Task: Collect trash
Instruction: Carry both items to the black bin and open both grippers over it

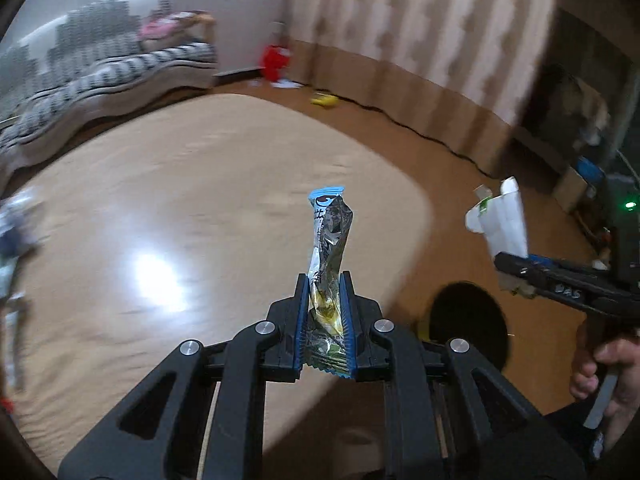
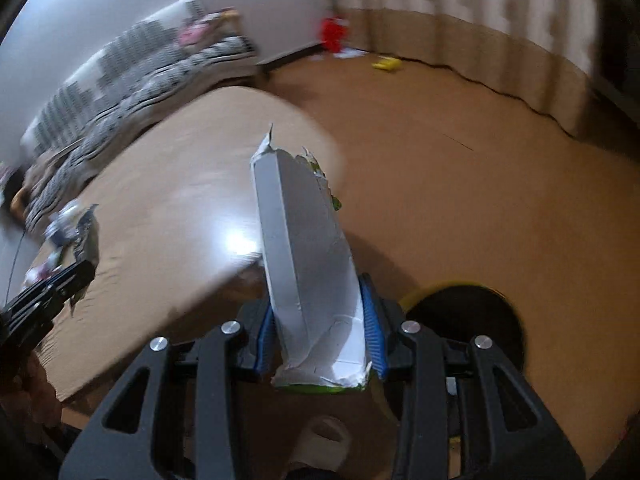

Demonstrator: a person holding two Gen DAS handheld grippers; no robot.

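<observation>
Clearly both hands carry trash toward the dark bin (image 2: 466,322) on the floor, just beside the worktop (image 1: 192,184). Left tool (image 1: 325,312) pinches a crinkled silver-blue snack wrapper (image 1: 330,240) upright, approx. over worktop's edge. Right tool (image 2: 320,324) clamps torn white carton (image 2: 304,240), green trim at btm, held upright over the worktop's edge, near bin.
</observation>
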